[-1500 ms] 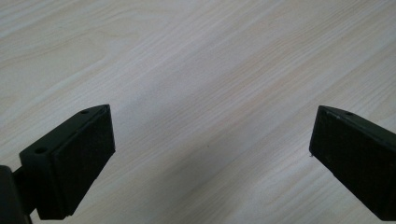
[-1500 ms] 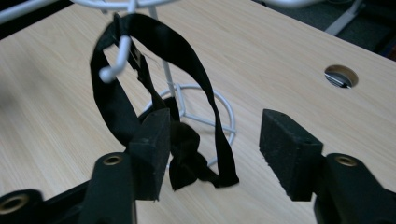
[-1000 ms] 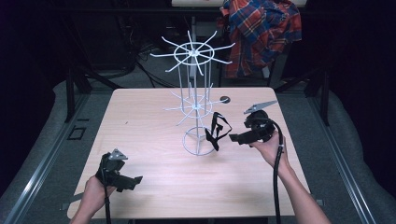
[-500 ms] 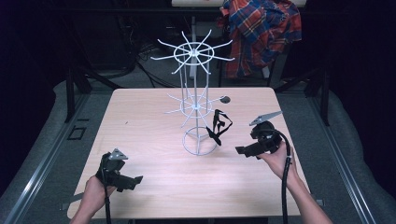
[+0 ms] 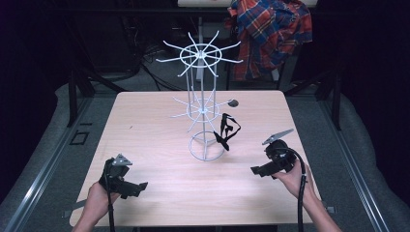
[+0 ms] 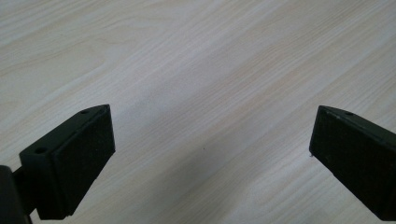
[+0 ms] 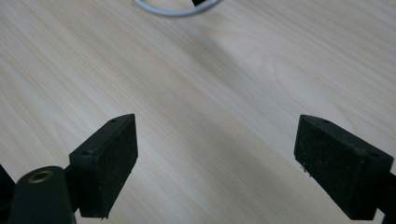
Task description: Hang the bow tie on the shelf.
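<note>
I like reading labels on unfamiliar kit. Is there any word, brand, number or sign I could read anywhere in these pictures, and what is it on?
None can be read.
Wire rack: bare white wire, no tag.
Black strap hanging on it: no lettering that I can make out.
Plaid shirt: pattern only.
Left gripper and right gripper: plain black, no marking seen.
Table: wood grain only.
</note>
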### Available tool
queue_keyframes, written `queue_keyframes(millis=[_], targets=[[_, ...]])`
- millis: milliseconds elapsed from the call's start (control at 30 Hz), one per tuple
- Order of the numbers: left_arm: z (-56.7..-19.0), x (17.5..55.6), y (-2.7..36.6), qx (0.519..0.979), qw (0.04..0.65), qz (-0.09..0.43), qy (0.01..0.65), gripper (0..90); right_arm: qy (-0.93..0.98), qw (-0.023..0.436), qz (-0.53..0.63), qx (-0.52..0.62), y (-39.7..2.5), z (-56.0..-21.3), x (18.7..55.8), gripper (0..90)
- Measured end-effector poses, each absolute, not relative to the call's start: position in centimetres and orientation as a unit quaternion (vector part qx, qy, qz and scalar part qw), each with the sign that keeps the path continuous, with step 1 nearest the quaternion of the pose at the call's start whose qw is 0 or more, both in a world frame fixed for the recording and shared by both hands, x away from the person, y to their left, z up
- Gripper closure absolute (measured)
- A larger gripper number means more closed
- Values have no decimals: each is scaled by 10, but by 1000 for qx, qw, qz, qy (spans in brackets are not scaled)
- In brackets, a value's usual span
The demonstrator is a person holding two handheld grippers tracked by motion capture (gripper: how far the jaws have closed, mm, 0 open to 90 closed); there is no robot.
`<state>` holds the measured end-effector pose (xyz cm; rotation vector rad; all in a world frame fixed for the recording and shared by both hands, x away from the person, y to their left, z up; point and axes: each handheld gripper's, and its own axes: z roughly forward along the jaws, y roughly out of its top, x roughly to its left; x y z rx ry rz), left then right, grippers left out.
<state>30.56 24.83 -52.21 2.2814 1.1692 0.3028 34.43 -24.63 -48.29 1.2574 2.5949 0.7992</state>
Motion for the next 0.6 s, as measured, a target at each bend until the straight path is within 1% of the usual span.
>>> queue_keyframes(millis=[300,433,467,600], targets=[[-523,306,248,849,274,116,436,2,865,49,227,445,-274,-507,318,123],[-523,307,244,851,269,116,436,2,857,59,230,457,-278,-511,316,126],[-524,307,244,852,267,116,435,2,869,61,207,445,-279,-508,318,129],[-525,307,245,852,262,115,438,2,876,70,190,438,-274,-512,321,128]])
